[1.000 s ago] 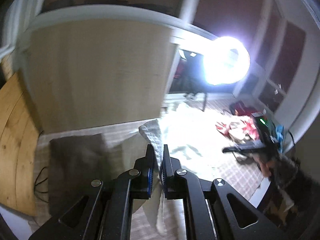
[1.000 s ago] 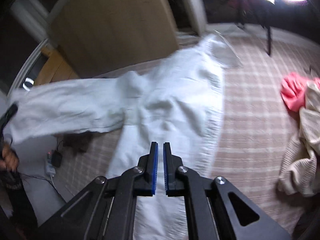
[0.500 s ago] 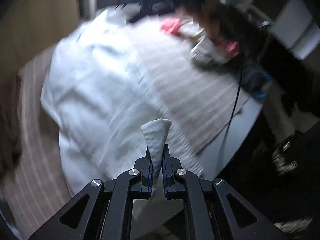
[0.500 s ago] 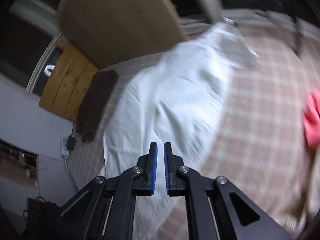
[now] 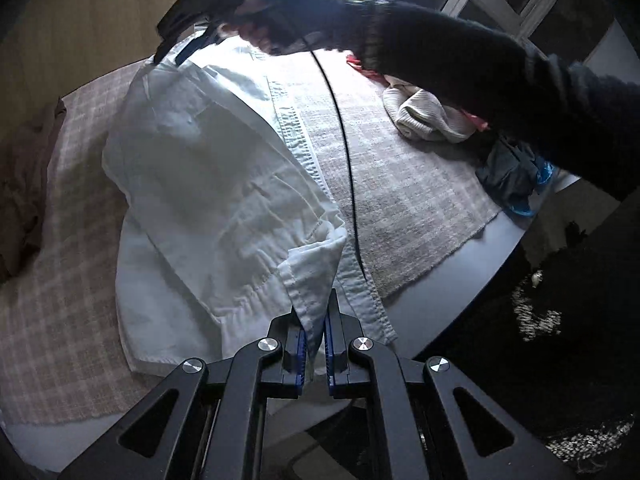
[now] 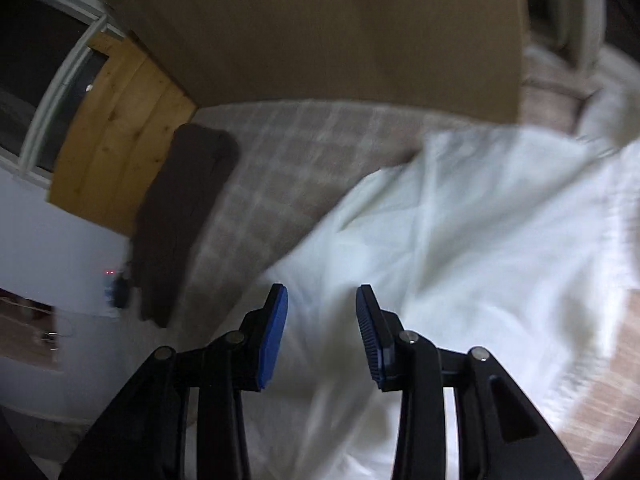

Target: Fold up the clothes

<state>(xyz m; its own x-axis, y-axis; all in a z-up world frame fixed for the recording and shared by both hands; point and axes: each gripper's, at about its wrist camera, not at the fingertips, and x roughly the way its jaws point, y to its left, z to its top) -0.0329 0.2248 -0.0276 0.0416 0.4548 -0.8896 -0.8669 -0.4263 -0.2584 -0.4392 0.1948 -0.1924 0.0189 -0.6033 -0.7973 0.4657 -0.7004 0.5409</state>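
While the left gripper (image 5: 316, 334) pinches a hemmed corner of the white shirt (image 5: 208, 184) tight between its blue pads, the garment lies spread on the checked blanket (image 5: 404, 184), partly folded over itself. Over the shirt's far end, the right gripper (image 6: 322, 320), in a dark-sleeved hand (image 5: 280, 16), has just been opening its jaws; nothing sits between them. A cream sweater (image 5: 424, 116) lies well apart.

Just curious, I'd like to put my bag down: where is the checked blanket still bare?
Bare checked blanket lies between the white garment and the cream knit pile. The far right edge is crowded with clothes; a brown garment occupies the left.
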